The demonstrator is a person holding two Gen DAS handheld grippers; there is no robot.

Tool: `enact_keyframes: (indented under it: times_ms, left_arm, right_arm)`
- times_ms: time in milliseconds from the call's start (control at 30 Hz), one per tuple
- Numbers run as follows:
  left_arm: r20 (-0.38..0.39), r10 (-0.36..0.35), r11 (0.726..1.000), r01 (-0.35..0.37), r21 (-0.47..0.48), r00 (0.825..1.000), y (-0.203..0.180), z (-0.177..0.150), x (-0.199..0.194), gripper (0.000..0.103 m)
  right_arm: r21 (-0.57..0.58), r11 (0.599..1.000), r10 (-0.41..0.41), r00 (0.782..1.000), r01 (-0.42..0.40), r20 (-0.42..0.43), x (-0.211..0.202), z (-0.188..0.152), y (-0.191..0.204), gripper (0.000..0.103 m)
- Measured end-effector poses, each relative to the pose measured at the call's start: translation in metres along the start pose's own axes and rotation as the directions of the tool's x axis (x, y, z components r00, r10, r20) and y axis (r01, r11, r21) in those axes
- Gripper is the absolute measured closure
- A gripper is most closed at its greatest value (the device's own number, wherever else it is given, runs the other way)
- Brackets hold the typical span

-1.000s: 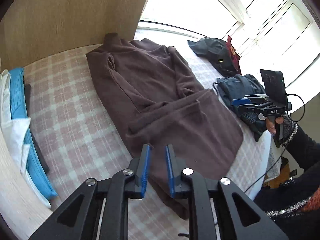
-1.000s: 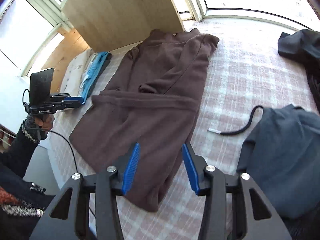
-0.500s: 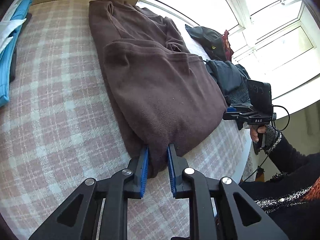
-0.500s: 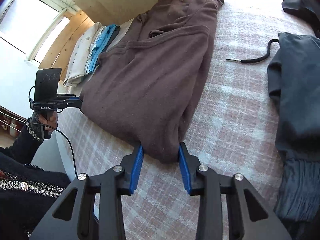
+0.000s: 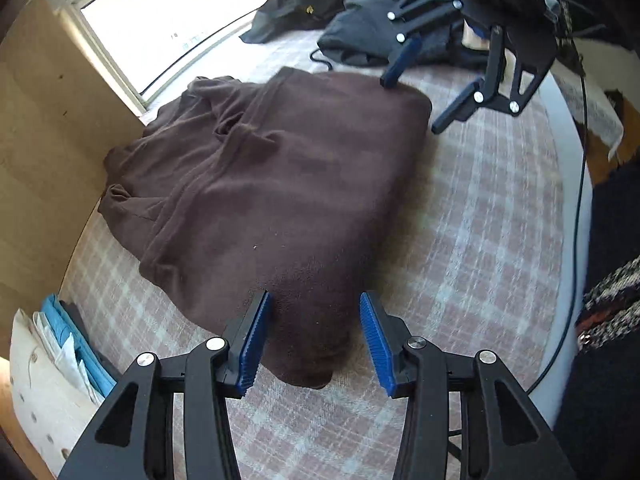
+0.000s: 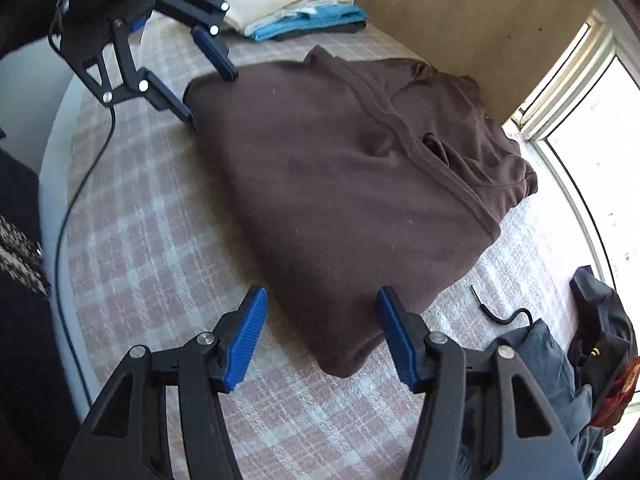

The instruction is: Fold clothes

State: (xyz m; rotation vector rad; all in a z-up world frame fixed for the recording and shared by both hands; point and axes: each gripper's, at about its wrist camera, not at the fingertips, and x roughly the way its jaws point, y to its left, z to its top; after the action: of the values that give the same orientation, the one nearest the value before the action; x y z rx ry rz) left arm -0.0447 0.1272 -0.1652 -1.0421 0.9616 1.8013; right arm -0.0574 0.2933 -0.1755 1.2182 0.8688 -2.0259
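— What's new?
— The sweater (image 5: 280,200) is now folded in half, hem toward twelve o'clock.
— Grippers?
— Left (image 5: 314,340) and right (image 6: 320,336) both let go, jaws wide.

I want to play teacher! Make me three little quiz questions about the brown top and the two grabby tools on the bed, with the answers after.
1. True or false: the left tool is clamped shut on the brown garment.
2. What lies closest to the wooden wall? A: the brown garment's collar end; B: the black cord; C: the dark grey garment.
3. What colour is the folded cloth just under the cream one in the stack?

Key:
1. False; its blue pads stand apart on either side of the fabric's corner, and the right tool is open too.
2. A.
3. Blue.
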Motion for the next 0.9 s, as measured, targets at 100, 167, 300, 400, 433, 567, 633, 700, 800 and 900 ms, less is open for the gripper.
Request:
enact_keyframes:
  times_ms: [100, 167, 300, 400, 433, 567, 633, 700, 800, 900]
  left_arm:
    - [-0.017, 0.039, 0.996, -0.038, 0.078, 0.999, -0.005, -0.003, 0.018, 0.053]
    - [-0.026, 0.03, 0.997, -0.028, 0.078, 0.999, -0.003, -0.004, 0.027, 0.053]
    - [-0.014, -0.04, 0.999, 0.04, -0.011, 0.999, 0.017, -0.002, 0.025, 0.067]
    - [-0.012, -0.108, 0.99, 0.106, -0.088, 0.994, 0.037, 0.004, 0.016, 0.073]
    - [-0.001, -0.108, 0.99, 0.107, -0.089, 0.994, 0.043, 0.008, 0.008, 0.074]
    - [0.055, -0.085, 0.991, 0.09, -0.102, 0.995, 0.078, 0.03, -0.027, 0.075]
    - [0.092, -0.051, 0.99, 0.063, -0.128, 0.994, 0.11, 0.043, -0.044, 0.075]
    - [0.132, -0.015, 0.988, 0.035, -0.152, 0.991, 0.144, 0.054, -0.06, 0.075]
    - [0.171, 0.047, 0.986, -0.019, -0.165, 0.984, 0.199, 0.077, -0.062, 0.075]
    - [0.159, 0.108, 0.981, -0.08, -0.176, 0.981, 0.248, 0.097, -0.035, 0.075]
  right_arm:
    - [-0.116, 0.99, -0.082, 0.997, 0.083, 0.017, 0.009, -0.009, 0.014, 0.043]
    - [-0.178, 0.975, -0.126, 0.991, 0.132, 0.04, 0.013, -0.015, 0.022, 0.036]
    - [-0.053, 0.997, -0.054, 0.999, 0.053, -0.01, 0.014, -0.011, -0.005, 0.052]
    - [0.045, 0.998, 0.051, 0.998, -0.049, -0.04, 0.006, 0.0, -0.031, 0.063]
    - [0.056, 0.996, 0.065, 0.997, -0.063, -0.038, -0.001, 0.005, -0.039, 0.066]
    - [0.097, 0.991, 0.086, 0.996, -0.087, 0.011, -0.036, 0.029, -0.078, 0.07]
    - [0.121, 0.989, 0.08, 0.995, -0.086, 0.051, -0.057, 0.043, -0.103, 0.072]
    - [0.159, 0.984, 0.062, 0.993, -0.078, 0.105, -0.074, 0.06, -0.137, 0.073]
    - [0.195, 0.979, 0.027, 0.988, -0.057, 0.15, -0.075, 0.089, -0.187, 0.076]
    - [0.254, 0.966, 0.014, 0.989, -0.053, 0.15, -0.046, 0.115, -0.244, 0.077]
